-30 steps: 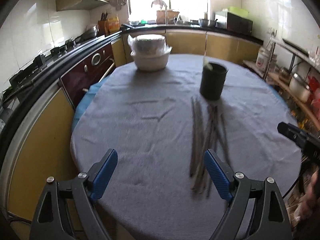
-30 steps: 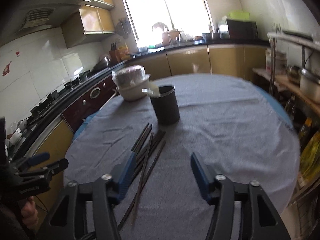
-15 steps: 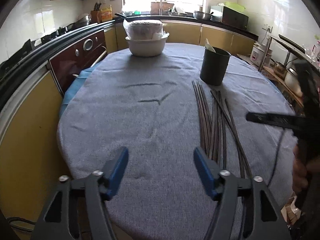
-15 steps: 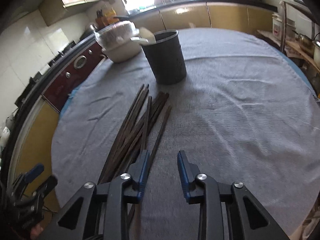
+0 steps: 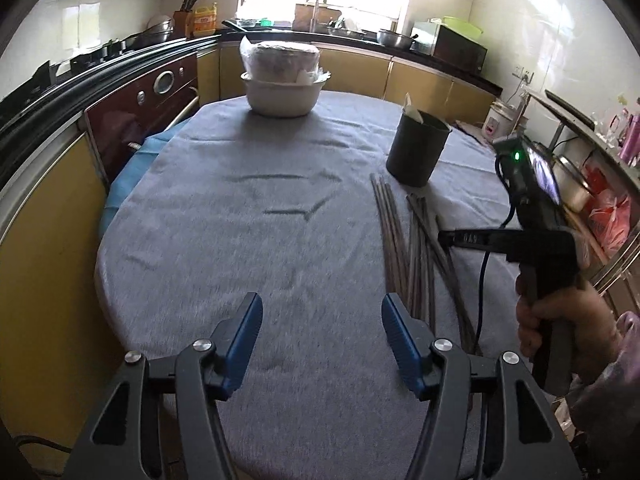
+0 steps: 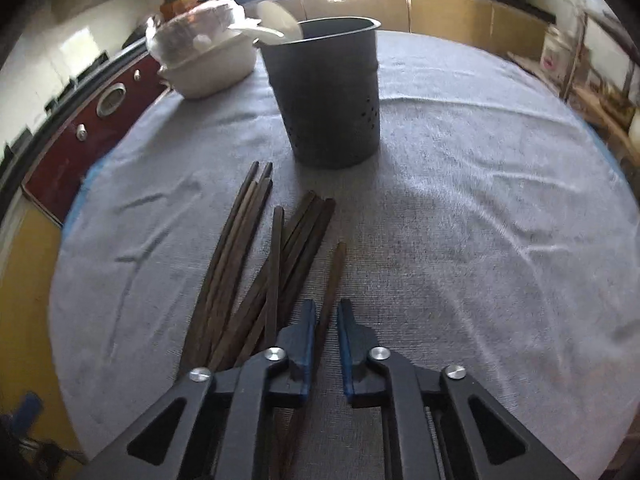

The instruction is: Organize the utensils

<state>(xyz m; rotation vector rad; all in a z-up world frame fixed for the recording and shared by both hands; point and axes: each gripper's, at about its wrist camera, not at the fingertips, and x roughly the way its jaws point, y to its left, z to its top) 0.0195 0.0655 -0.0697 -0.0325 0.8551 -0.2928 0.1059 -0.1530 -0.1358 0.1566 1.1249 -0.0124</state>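
Nearly all the chopsticks lie loose just before the holder, so most sorting remains. Your right gripper has pinched narrow on one chopstick; your left gripper hangs wide and empty.

Right tongs now around chopstick

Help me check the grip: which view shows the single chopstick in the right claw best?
The right wrist view: the chopstick runs between the right claw pads, apart from the pile. The left wrist view shows only the chopstick pile beneath that claw, no pads.
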